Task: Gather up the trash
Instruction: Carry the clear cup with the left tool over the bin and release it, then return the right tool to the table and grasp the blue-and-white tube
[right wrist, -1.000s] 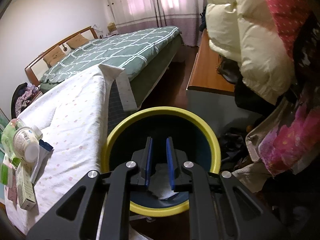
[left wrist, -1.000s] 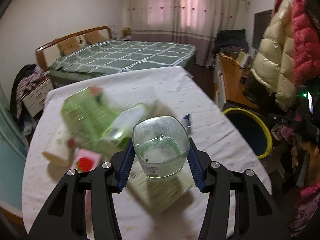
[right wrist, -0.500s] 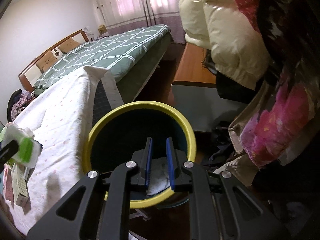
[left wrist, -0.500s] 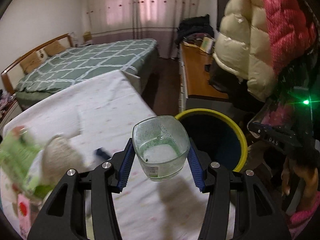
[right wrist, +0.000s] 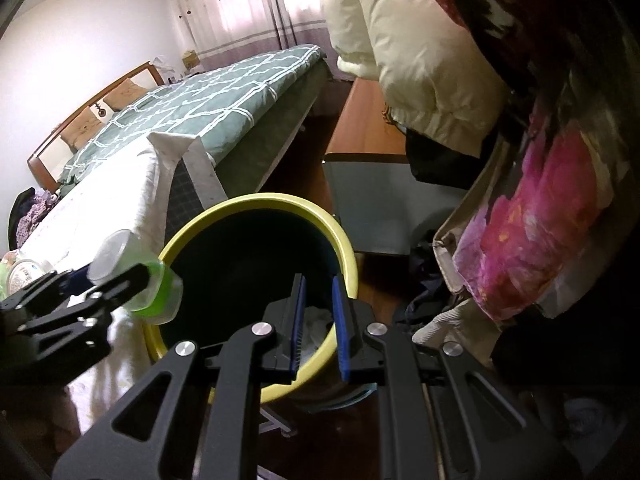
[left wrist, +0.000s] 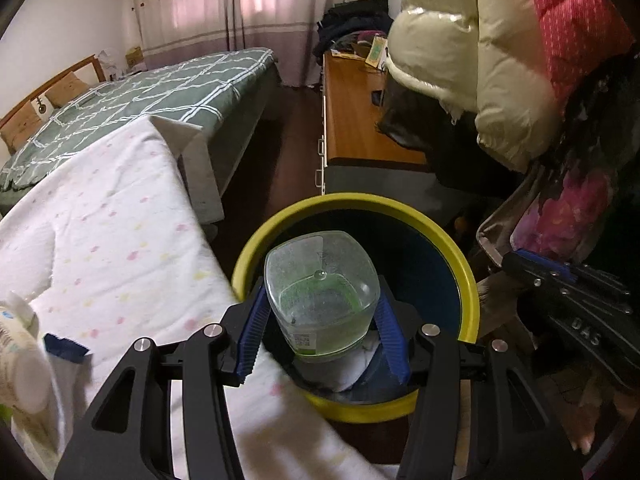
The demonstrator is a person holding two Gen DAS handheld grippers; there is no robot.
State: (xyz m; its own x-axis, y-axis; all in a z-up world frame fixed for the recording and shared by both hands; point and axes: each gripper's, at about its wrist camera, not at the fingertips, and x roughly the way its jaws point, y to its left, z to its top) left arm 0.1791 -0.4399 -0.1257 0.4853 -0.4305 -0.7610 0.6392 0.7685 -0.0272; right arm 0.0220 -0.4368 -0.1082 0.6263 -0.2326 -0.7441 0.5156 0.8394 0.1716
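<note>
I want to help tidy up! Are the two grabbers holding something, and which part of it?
The left gripper squeezes a clear plastic bottle by its sides, over the yellow-rimmed bin. The right gripper holds nothing.

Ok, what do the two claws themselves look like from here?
Both match: the left claw and right claw have matte black angular frames with triangular cut-outs and round silver bolts at the joints. Their fingers carry ribbed blue pads. The other claw's side shows embossed "DAS" lettering in the left wrist view. No cables or sleeves visible.
</note>
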